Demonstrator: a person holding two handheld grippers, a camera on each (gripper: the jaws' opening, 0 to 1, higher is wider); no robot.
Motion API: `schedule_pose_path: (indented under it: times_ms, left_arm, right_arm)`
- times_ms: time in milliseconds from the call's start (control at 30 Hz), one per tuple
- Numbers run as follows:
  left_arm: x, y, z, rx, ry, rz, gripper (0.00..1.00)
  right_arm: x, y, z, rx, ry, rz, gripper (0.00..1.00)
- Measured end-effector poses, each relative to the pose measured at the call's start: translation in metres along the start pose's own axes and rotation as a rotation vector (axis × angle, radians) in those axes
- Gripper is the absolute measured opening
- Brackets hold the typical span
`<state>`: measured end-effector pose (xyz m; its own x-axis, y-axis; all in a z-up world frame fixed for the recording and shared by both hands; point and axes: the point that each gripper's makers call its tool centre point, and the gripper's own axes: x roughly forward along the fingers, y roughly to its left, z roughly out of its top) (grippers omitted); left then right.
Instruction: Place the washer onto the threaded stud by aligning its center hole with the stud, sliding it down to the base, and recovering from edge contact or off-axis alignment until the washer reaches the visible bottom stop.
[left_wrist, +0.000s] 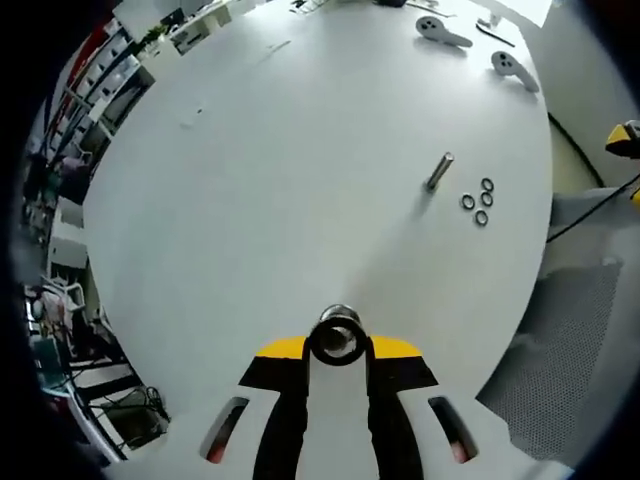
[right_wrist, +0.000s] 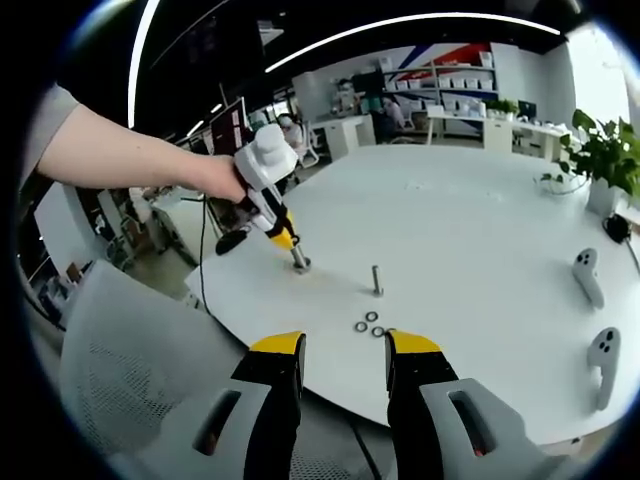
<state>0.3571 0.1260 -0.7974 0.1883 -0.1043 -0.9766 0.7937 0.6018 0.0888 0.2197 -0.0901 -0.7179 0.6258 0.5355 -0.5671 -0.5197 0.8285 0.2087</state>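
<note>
- Left gripper (left_wrist: 338, 345): yellow-tipped jaws closed on a short silver metal cylinder, seen end-on between the tips. In the right gripper view this same gripper (right_wrist: 291, 252) sits at the near-left part of the round white desk (right_wrist: 480, 260), a hand (right_wrist: 215, 178) around its white handle, cylinder's lower end touching or just above the desk top – cannot tell which.
- Right gripper (right_wrist: 343, 360): jaws apart, nothing between them, hovering off the desk edge.
- Upright silver threaded stud (right_wrist: 377, 280) stands free on the desk, bare, no washer on it yet. Long axis vertical.
- Three small dark metal washers (right_wrist: 370, 324) lie flat in a cluster just beside the stud base, on the side toward the right gripper.
- Key relation: washers sit almost straight ahead of the right gripper, stud right behind them. From the left gripper view stud (left_wrist: 439, 171) and washers (left_wrist: 479, 201) are well off to the right.
- Judgement: right gripper is nearer and free, so it's the one to pick a washer.
</note>
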Motion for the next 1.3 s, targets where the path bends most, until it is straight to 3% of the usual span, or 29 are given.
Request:
schedule_pose_path:
  times_ms: [300,633,1033,1300]
  left_arm:
    - [0.004,-0.002,-0.005,0.023,0.027,-0.002,0.19]
    - [0.017,-0.001,-0.007,-0.028,0.024,-0.021,0.19]
    - [0.044,-0.004,-0.011,-0.047,0.015,-0.014,0.19]
    - [0.048,-0.005,-0.013,-0.045,0.017,-0.010,0.19]
  right_arm:
    - [0.000,0.000,0.000,0.002,0.000,0.001,0.34]
    - [0.000,-0.001,-0.001,0.003,0.005,-0.003,0.34]
    - [-0.001,-0.003,-0.002,0.007,0.009,-0.014,0.34]
    - [-0.001,-0.005,-0.002,0.010,0.009,-0.020,0.34]
